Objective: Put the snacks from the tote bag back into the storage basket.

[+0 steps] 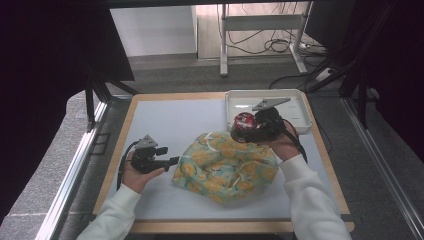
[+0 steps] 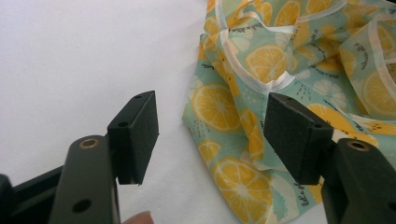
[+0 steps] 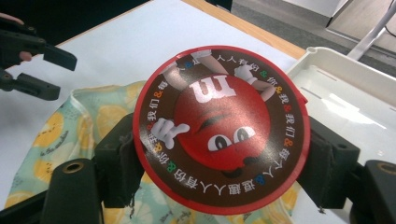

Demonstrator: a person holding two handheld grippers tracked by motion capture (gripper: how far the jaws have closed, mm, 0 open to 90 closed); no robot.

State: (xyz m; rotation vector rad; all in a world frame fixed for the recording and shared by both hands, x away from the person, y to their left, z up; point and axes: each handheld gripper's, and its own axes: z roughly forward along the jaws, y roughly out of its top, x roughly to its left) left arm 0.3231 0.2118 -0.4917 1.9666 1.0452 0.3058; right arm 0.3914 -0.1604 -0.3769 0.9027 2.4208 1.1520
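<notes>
A crumpled teal cloth bag with a lemon print [image 1: 227, 165] [image 2: 299, 84] [image 3: 84, 126] lies on the middle of the mat. My right gripper [image 1: 250, 126] [image 3: 219, 149] is shut on a round red candy tin [image 1: 244, 123] [image 3: 220, 126], held above the bag's far edge, its lid showing a red cartoon face. My left gripper [image 1: 172, 161] [image 2: 210, 135] stands open just left of the bag, jaws pointing at its edge, nothing between them. It also appears far off in the right gripper view [image 3: 46, 72].
A white tray [image 1: 295, 117] [image 3: 345, 88] stands at the back right of the white mat [image 1: 165, 125], just behind my right gripper. The table's wooden rim [image 1: 120, 145] frames the mat. A desk frame and cables lie on the floor beyond.
</notes>
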